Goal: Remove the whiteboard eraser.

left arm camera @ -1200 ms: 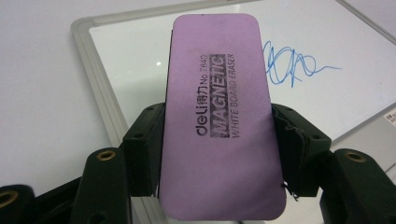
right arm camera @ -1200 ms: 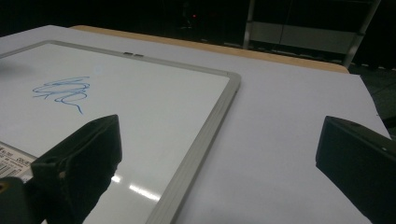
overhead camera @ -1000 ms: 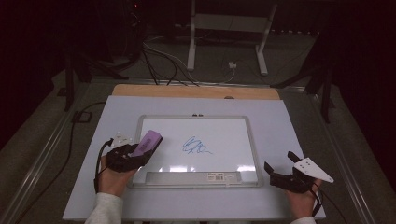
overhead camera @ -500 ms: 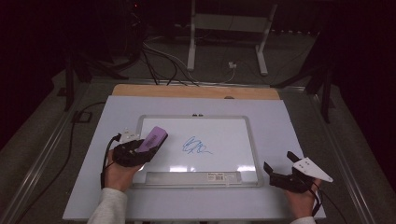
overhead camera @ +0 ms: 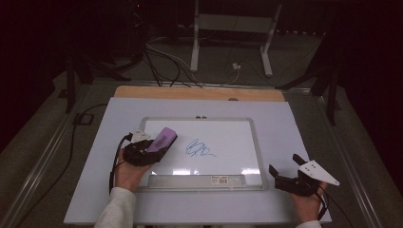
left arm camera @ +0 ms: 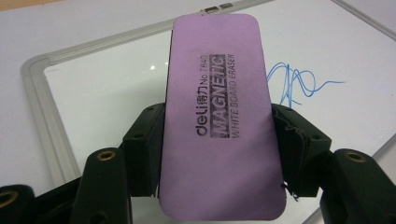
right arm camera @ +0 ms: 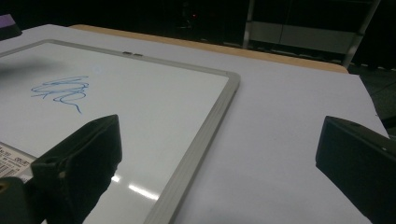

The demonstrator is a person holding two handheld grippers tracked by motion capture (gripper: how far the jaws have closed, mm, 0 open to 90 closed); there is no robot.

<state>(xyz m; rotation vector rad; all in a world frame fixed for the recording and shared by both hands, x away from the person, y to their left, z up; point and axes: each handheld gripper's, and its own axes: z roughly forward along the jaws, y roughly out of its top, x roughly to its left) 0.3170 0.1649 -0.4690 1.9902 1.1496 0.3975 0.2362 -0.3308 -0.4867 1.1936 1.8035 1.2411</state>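
Left gripper (overhead camera: 151, 148) shifted right, purple eraser (left arm camera: 219, 112) clamped, near scribble (overhead camera: 199, 150)

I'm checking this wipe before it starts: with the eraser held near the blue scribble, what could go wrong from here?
1. The left gripper pinches the purple eraser only by its side edges; pressing down might twist it loose.
2. The whiteboard lies unheld, with the right gripper open beside it, so a stroke may slide it.
3. A short pass might leave part of the blue scribble.
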